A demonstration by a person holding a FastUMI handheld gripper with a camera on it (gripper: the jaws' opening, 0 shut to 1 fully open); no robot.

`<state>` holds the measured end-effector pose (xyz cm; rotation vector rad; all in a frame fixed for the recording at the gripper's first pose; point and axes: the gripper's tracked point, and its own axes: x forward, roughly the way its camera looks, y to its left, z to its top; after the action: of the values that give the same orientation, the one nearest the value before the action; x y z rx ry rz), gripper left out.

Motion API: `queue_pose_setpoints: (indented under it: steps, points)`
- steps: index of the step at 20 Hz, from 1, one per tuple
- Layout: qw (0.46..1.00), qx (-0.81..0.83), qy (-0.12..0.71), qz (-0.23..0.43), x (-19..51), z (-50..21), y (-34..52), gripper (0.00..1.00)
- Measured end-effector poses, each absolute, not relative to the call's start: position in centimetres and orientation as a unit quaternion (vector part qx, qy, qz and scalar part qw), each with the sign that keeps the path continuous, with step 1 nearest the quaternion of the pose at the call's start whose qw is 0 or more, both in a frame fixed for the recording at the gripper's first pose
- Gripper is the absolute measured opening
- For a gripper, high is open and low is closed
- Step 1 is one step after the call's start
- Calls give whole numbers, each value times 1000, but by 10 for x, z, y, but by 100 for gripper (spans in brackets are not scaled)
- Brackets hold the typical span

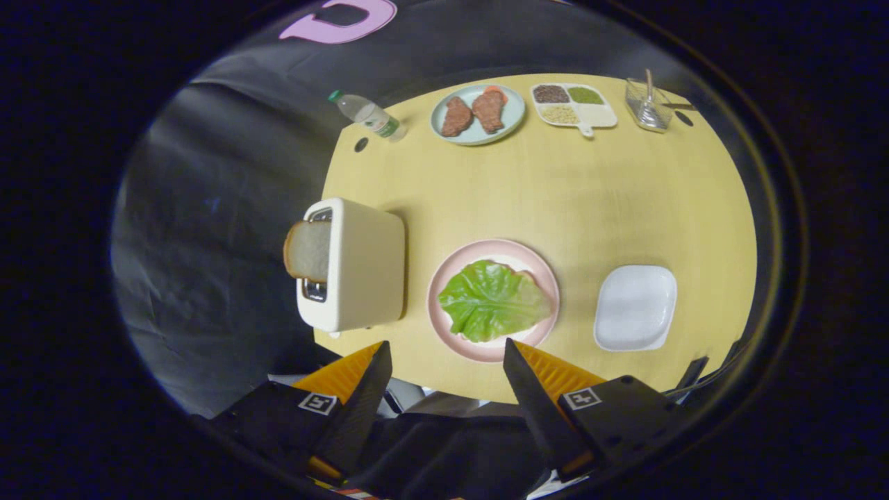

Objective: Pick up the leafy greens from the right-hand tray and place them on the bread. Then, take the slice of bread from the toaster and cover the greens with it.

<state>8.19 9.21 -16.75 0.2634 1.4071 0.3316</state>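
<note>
A green lettuce leaf (493, 301) lies on a slice of bread on the pink plate (444, 278), just ahead of my fingers. Only a sliver of that bread (526, 275) peeks out at the leaf's far right. To the left stands a cream toaster (364, 264) with a slice of bread (308, 250) sticking out of its slot. The white square tray (635, 307) to the right of the plate holds nothing. My gripper (448, 351) hovers high above the table's near edge, open, with nothing between its fingers.
At the far side of the yellow table (590, 201) sit a lying water bottle (368, 115), a pale plate with two pieces of meat (476, 112), a divided dish of grains (574, 104) and a glass container with a utensil (648, 104).
</note>
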Motion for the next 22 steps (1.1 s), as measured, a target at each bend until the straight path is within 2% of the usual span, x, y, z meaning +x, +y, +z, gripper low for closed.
queue_pose_setpoints:
  steps: [10, 22]
  points:
    - [726, 123, 646, 201, 110, -134, 239, 100]
    - [718, 90, 669, 171, 155, -197, 335, 97]
